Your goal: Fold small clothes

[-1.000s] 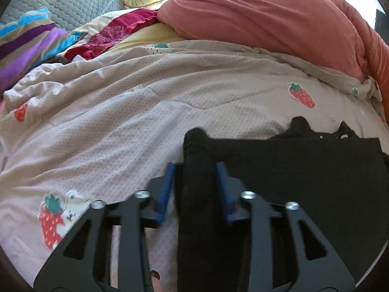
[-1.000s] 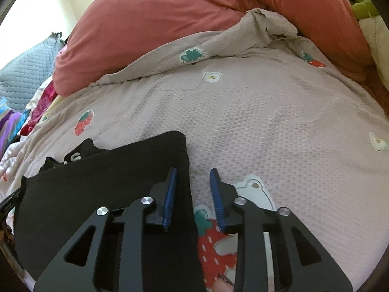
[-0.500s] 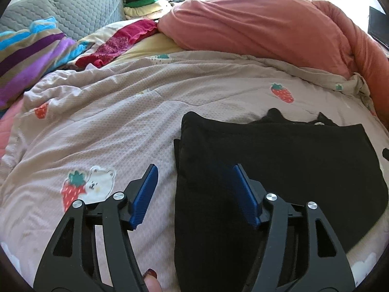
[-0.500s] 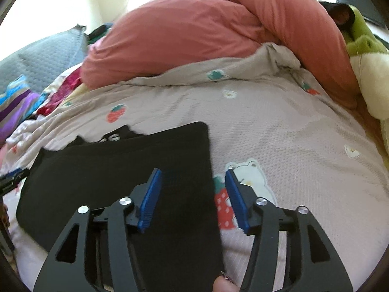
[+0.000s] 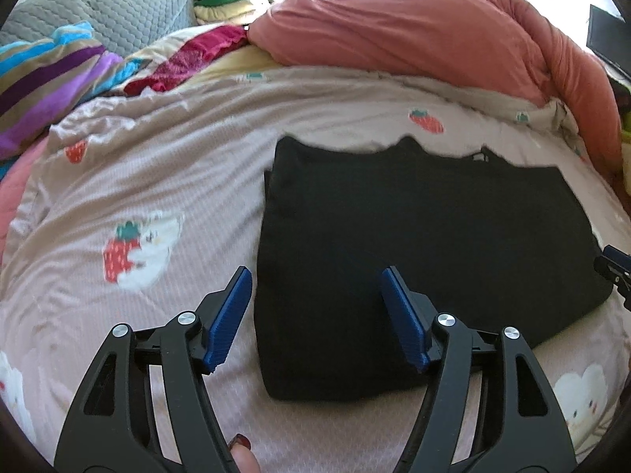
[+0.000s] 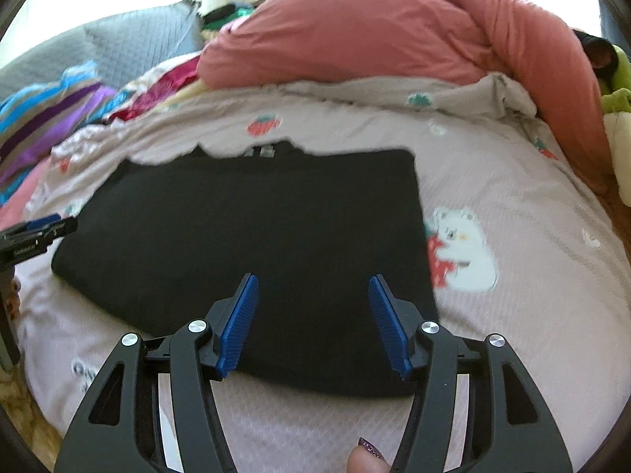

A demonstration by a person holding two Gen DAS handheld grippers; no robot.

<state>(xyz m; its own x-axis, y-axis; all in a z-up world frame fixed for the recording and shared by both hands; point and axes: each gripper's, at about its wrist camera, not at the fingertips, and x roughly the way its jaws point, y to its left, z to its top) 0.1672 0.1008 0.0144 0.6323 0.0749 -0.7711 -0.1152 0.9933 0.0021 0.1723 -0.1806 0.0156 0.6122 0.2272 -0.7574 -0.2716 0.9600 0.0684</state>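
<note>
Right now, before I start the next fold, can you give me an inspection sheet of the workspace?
Surface: pink strawberry-print quilt spread over the bed, lightly wrinkled.
Job's things: black garment lies flat in a folded rectangle; a collar label shows at its far edge.
Clutter: rolled salmon-pink duvet behind the garment; striped blanket, crimson cloth and a stack of folded clothes at far left.
Grippers: left gripper open, above the garment's left edge; right gripper open, above its near right part. Neither holds cloth.
Cables: nothing seen.
Surroundings: grey quilted headboard; green plush toy at far right.
</note>
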